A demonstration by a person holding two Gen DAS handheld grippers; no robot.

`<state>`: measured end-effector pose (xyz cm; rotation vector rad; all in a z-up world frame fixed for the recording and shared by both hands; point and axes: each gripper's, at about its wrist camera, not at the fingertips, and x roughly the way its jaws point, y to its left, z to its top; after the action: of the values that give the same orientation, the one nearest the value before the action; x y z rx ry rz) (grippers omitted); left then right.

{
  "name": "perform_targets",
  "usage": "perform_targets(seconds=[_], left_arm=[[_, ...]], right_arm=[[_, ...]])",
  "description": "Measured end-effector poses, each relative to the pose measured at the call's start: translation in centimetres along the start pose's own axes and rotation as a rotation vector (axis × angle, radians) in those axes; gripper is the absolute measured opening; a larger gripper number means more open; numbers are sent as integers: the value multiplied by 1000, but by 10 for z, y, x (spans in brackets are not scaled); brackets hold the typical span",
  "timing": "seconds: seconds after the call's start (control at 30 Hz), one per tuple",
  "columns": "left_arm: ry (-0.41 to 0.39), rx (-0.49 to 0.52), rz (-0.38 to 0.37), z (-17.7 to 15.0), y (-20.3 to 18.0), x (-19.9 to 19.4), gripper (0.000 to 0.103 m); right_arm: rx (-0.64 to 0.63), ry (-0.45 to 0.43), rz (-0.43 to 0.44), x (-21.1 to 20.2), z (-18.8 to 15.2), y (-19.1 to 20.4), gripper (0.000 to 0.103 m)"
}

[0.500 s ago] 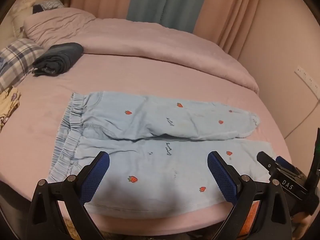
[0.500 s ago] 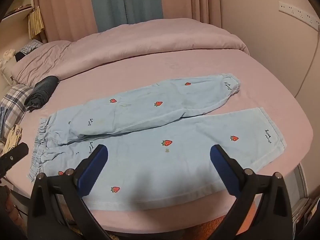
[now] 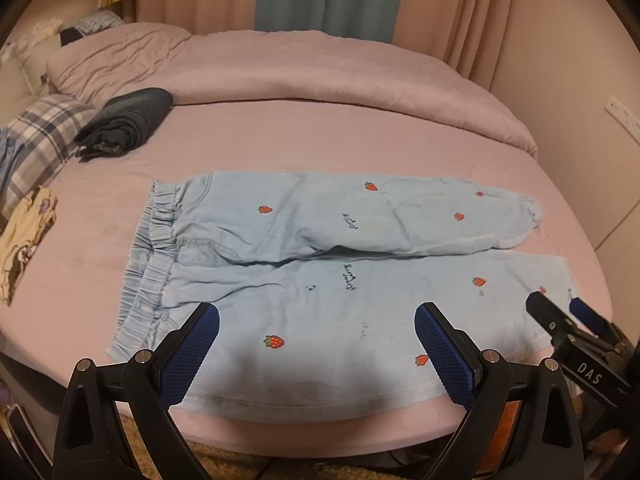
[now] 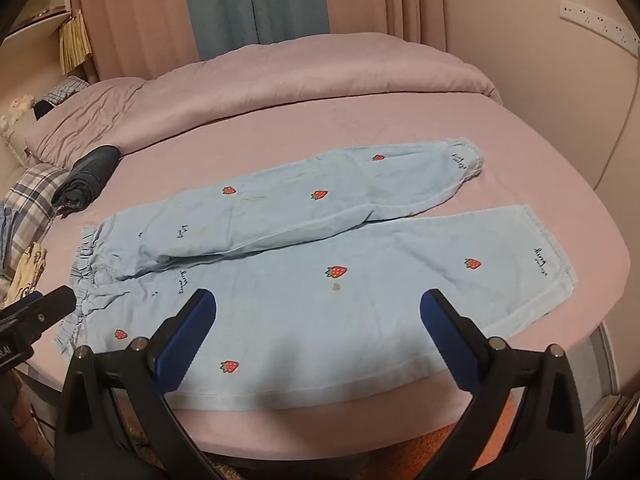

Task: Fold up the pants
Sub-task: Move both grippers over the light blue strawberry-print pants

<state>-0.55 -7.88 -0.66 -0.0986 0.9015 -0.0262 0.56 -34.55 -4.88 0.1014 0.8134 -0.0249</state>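
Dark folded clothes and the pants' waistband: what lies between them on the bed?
Only bare pink sheet lies between the dark folded clothes and the waistband, seen in the left wrist view.

Left hand-held gripper (image 3: pixel 316 320) and right hand-held gripper (image 4: pixel 318 306), side by side, both jaws wide apart, nothing between them.

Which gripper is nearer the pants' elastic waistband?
Left. The left gripper hangs over the near leg just beside the waistband; the right gripper is further along toward the cuffs.
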Motion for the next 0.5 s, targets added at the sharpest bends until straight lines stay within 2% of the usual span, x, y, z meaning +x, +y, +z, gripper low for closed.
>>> perform_targets(seconds=[0.27,0.5], left_arm=[[11,29,29,-1,-1,2,98],[27,36,11,-3,-4,4,98]], right_arm=[[0,-9,-21,-1,-2,3,102],[-3,-17,-22,-4,0,1,102]])
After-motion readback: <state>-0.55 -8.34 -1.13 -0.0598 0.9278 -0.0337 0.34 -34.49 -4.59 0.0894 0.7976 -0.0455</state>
